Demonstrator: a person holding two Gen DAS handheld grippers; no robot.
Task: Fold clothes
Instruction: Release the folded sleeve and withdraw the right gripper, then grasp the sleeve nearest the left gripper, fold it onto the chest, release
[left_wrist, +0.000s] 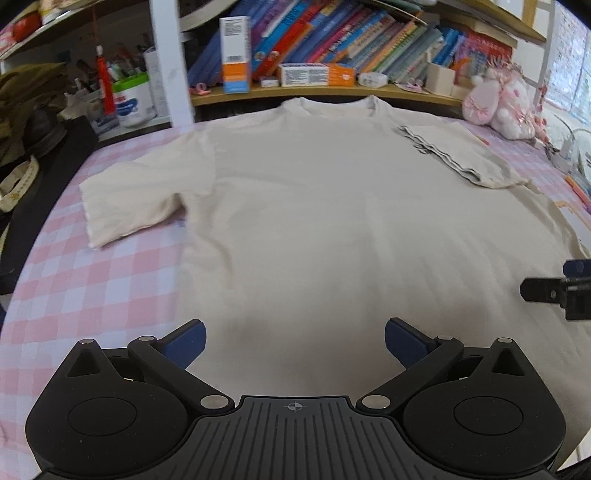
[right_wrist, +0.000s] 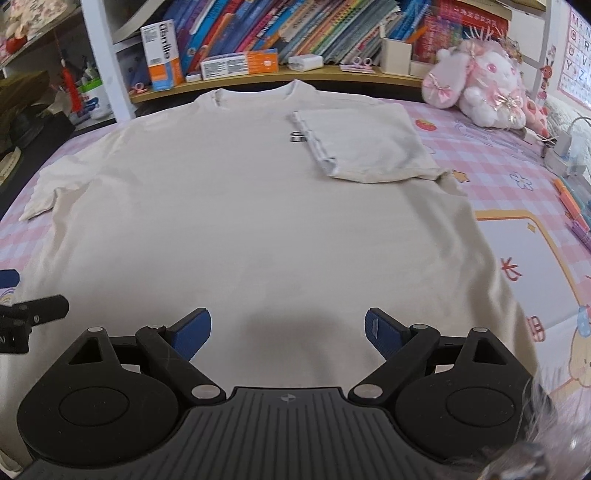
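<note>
A cream T-shirt (left_wrist: 314, 206) lies flat on the pink checked bed cover, collar at the far end. Its right sleeve (left_wrist: 465, 155) is folded inward over the chest, while the left sleeve (left_wrist: 129, 195) lies spread out. In the right wrist view the same T-shirt (right_wrist: 240, 206) shows the folded sleeve (right_wrist: 369, 144) partly covering a small black print. My left gripper (left_wrist: 294, 341) hovers open above the hem, nothing between its blue pads. My right gripper (right_wrist: 288, 332) is open too, over the hem further right. Each gripper's tip shows at the edge of the other's view.
A wooden shelf (left_wrist: 325, 90) of books and boxes runs along the far edge. A pink plush toy (right_wrist: 480, 81) sits at the back right. Pens and a charger (right_wrist: 561, 155) lie along the right side. Dark clothing and a tub (left_wrist: 133, 99) stand at the back left.
</note>
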